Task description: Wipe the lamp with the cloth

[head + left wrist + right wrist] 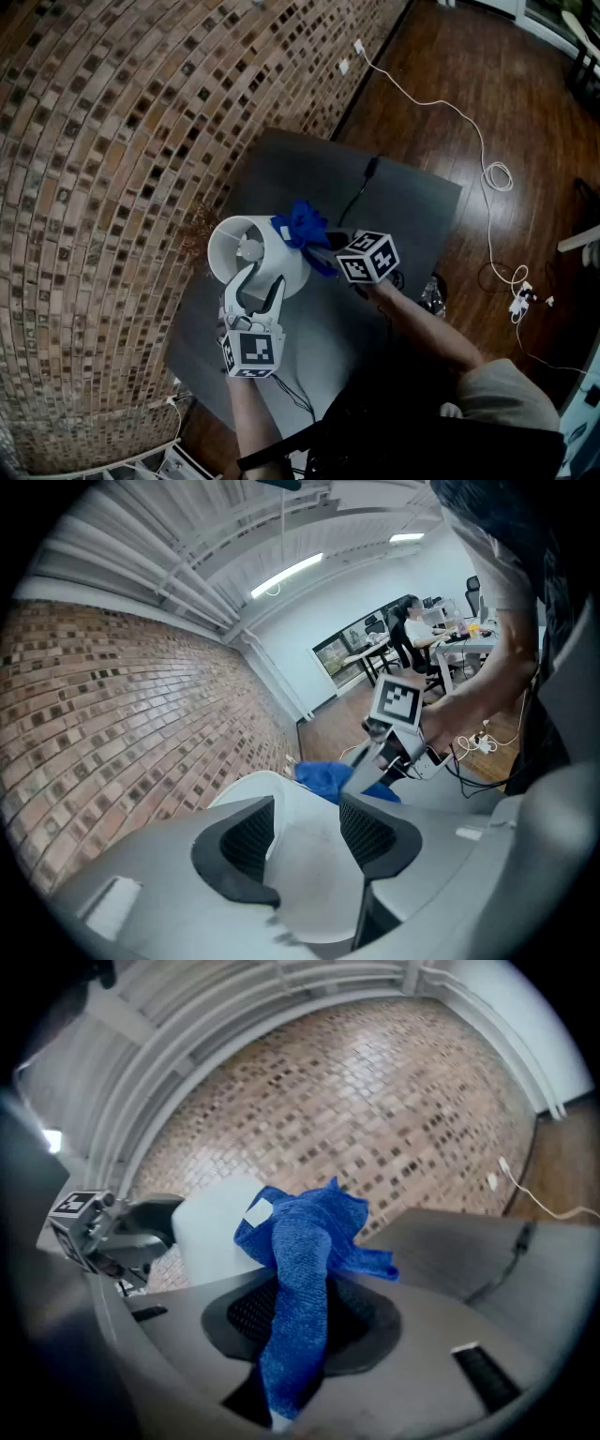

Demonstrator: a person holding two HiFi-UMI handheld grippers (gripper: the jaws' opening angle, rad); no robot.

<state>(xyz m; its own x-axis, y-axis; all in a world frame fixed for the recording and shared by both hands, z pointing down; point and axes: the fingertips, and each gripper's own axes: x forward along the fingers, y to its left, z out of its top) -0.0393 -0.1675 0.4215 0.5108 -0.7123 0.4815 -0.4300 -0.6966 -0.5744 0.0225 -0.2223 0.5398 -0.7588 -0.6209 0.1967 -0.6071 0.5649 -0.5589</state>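
1. While the left hand-held gripper (262, 279) is clamped on the shade of the white lamp (242, 246), the right hand-held gripper (325, 242) is closed on the blue cloth (300, 223), which touches the shade's side. The lamp stands on the grey tabletop (412, 206).
2. Pushing the cloth hard could tilt the lamp or dent its thin shade, should the left grip slip.
3. The cloth's loose folds may drag free of the jaws during a stroke.
4. Count: one lamp, one cloth, two hand-held grippers, one tabletop.
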